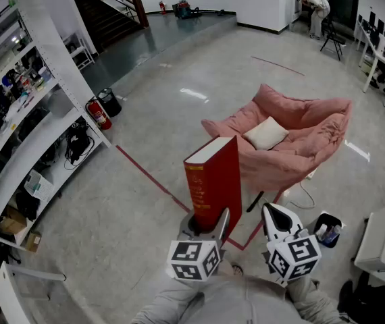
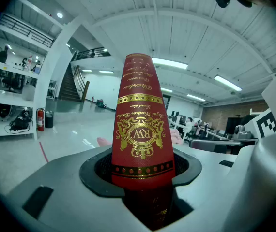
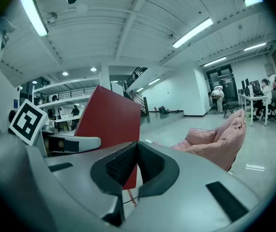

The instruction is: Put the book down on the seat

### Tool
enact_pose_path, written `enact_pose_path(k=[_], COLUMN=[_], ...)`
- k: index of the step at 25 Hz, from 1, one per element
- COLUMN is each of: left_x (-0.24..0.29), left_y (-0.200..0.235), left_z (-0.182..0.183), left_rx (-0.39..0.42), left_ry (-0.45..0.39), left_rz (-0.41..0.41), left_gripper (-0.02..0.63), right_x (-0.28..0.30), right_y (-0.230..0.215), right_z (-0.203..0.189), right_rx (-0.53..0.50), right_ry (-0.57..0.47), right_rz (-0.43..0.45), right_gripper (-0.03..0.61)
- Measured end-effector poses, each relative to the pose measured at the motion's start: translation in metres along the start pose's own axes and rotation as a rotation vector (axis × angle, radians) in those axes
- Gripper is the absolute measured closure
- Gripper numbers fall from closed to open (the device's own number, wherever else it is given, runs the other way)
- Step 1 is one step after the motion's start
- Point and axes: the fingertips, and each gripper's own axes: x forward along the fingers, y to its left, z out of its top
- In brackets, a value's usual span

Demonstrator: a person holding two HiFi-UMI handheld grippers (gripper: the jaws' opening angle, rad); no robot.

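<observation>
Workshop-office (stocked shelves [image 1: 38,128], desks [image 1: 380,61]).

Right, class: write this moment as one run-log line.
left gripper: shut on red book, upright | right gripper: shut, empty | pink seat: ahead, book not yet down

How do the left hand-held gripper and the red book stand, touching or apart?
Touching: the left gripper view shows the left hand-held gripper clamped on the red book.

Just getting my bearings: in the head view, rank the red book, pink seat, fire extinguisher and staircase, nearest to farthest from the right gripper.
From the right gripper:
1. red book, just to its left.
2. pink seat, ahead.
3. fire extinguisher, far left.
4. staircase, back left.
</observation>
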Motion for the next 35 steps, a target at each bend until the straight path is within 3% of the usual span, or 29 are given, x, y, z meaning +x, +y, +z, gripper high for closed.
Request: enact_pose_path(k=[16,25,35], left_x=[0.002,0.006,0.049], left_y=[-0.007,0.003,0.035], left_z=[-0.002,0.008,0.021], left_rx=[0.017,0.008,-0.013], left_ry=[0.006,-0.009,0.015], left_rz=[0.027,0.057,0.036], left_gripper=[0.374,0.374,0.374], right_x=[-0.001,0.008,0.054], right_y=[-0.005,-0.009,-0.02], right_z=[-0.006,0.001,0.008], right_rx=[-0.01,0.051,0.035], right_ry=[0.019,-0.005,0.026], right_rz=[0.014,0.044,0.043], right_gripper=[0.578,0.578,0.578])
